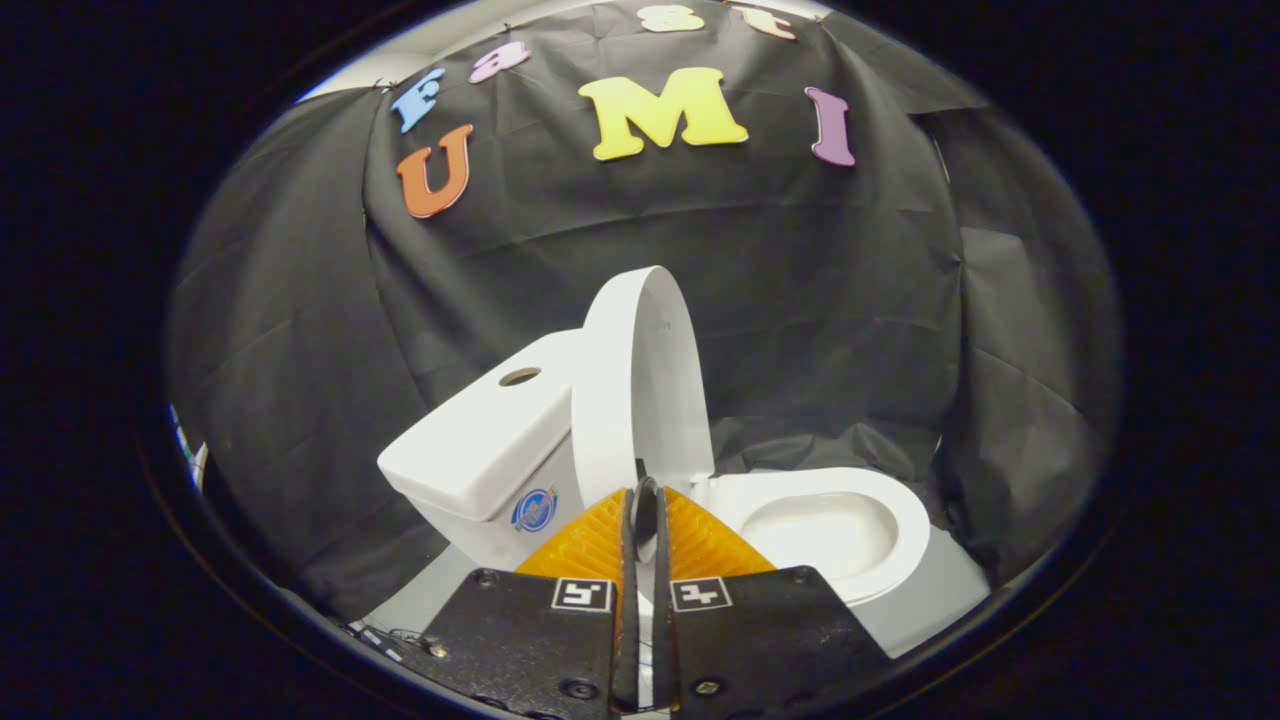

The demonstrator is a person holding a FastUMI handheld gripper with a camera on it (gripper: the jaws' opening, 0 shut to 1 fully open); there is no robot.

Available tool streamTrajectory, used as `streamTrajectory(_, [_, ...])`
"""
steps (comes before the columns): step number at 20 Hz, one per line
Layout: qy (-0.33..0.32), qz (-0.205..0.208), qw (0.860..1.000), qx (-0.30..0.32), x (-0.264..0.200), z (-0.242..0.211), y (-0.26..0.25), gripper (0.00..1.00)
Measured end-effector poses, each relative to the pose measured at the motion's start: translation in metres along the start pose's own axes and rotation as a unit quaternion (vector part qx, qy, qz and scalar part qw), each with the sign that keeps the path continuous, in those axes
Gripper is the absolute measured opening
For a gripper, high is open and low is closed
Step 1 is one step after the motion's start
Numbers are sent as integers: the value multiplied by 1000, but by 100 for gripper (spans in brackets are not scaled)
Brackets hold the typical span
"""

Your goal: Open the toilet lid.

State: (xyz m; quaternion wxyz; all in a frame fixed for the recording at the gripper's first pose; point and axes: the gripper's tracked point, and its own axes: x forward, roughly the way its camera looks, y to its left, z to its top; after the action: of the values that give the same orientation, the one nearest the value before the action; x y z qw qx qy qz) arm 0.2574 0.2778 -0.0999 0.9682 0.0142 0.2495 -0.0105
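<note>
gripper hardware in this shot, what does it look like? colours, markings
The gripper has two fingers with orange ribbed wedge-shaped pads, mounted on black plates fixed with screws. Each plate carries a small square black-and-white marker near its inner edge. Thin black strips line the narrow gap between the fingers.

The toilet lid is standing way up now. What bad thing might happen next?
1. The lid stands nearly upright beside the tank; if it is not leaning fully back, it might drop onto the bowl with a bang.
2. The hand-held gripper has its orange fingers almost closed, right at the lid's lower edge. Whether they pinch it is unclear; pulling away carelessly might tug the lid forward.
</note>
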Motion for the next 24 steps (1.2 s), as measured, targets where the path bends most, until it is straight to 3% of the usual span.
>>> streamTrajectory(24, [-5, -8, 992, -125, 11, -9, 59, 9])
